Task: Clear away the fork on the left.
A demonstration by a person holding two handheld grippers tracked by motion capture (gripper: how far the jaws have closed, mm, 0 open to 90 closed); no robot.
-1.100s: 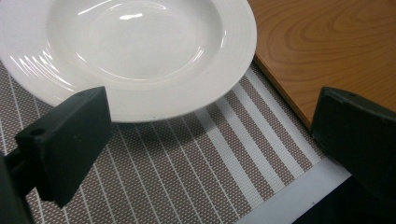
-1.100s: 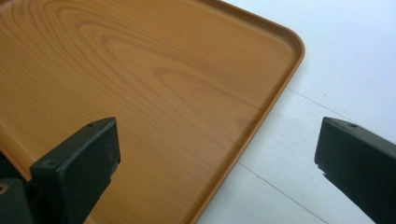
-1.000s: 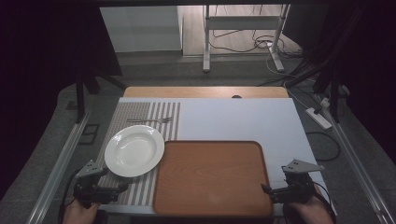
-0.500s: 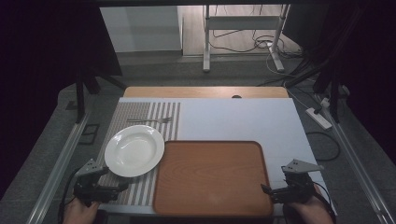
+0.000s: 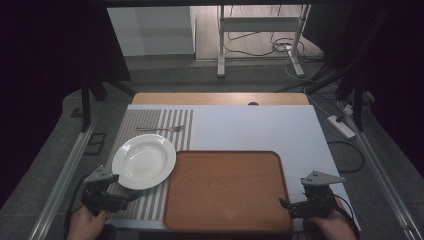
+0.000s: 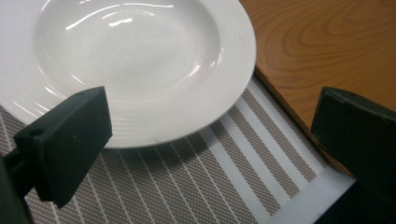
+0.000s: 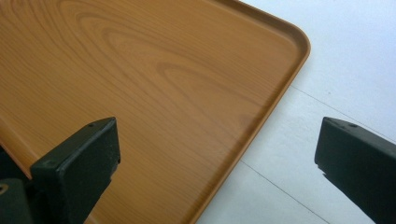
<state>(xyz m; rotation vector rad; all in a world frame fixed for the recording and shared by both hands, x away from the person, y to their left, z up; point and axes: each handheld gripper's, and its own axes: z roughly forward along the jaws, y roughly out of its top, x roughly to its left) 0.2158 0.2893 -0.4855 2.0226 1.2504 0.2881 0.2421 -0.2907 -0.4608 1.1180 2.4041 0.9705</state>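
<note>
Tools at rest near the front edge of the counter: I am holding my left tool (image 5: 131,196) with its jaws spread wide and empty, pointing toward the near rim of the round white ceramic soup plate (image 5: 144,161), which is sitting on the beige-and-white striped woven placemat (image 5: 150,121) at the left of the white counter (image 5: 260,127). In the left gripper view the plate (image 6: 135,60) is lying just ahead of the jaws, its rim partly between their line of sight, probably so that a short advance can bring one jaw over the rim and one under it. The plate's right edge is slightly overlapping the rectangular brown wood-grain tray (image 5: 227,189), which is lying bare just beside it, suggesting a waiting surface for the plate. I am keeping my right tool (image 5: 285,204), likewise wide and empty, aimed at the tray's right rim (image 7: 280,93), seemingly placed to steady or grip that edge. A slim metal fork (image 5: 162,129) is lying on the placemat beyond the plate, well apart from both tools. In my judgement the work is only beginning: nothing is gripped yet.
</note>
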